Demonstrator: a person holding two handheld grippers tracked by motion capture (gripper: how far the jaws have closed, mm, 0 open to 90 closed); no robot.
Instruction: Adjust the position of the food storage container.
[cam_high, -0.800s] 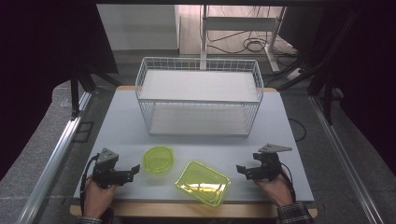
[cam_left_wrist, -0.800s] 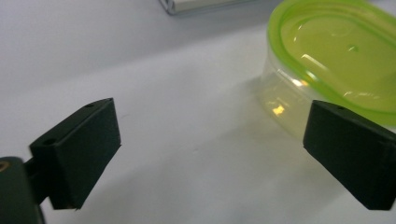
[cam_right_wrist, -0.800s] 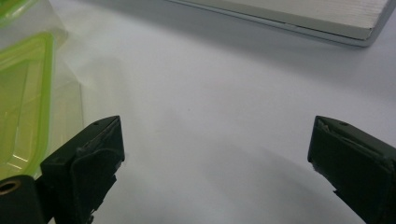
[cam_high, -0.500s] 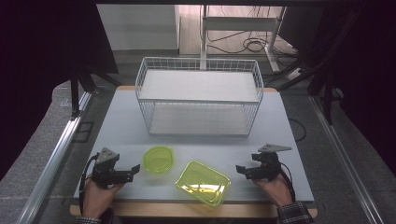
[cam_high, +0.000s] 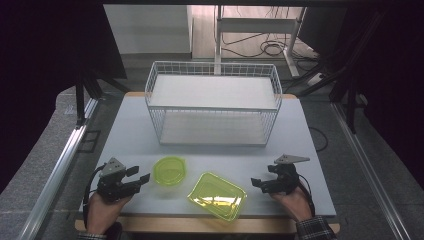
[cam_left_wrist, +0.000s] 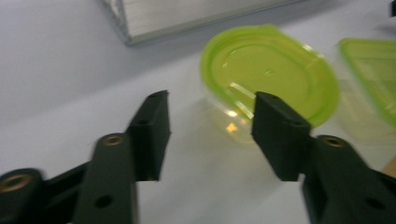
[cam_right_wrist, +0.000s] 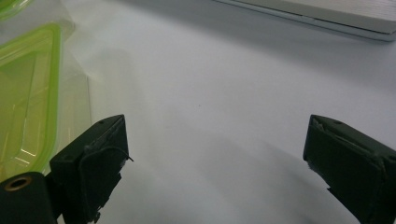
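left gripper (cam_high: 140, 177): lower left, jaws apart, empty, just beside round green container (cam_high: 169, 170) | right gripper (cam_high: 257, 183): lower right, jaws wide apart, empty, near rectangular green container (cam_high: 217, 196) at bottom centre of bench (cam_high: 310, 150)

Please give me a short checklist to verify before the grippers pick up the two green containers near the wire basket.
1. Left gripper open, nothing between the jaws: ok.
2. Right gripper open wide, nothing held: ok.
3. Round container ahead of the left gripper, not yet touched: ok.
4. Rectangular container beside the right gripper, off to one side of its jaws, not lined up: not ok.
5. Wire basket upright with nothing inside: ok.
6. Whether both lids are sealed: cannot tell.
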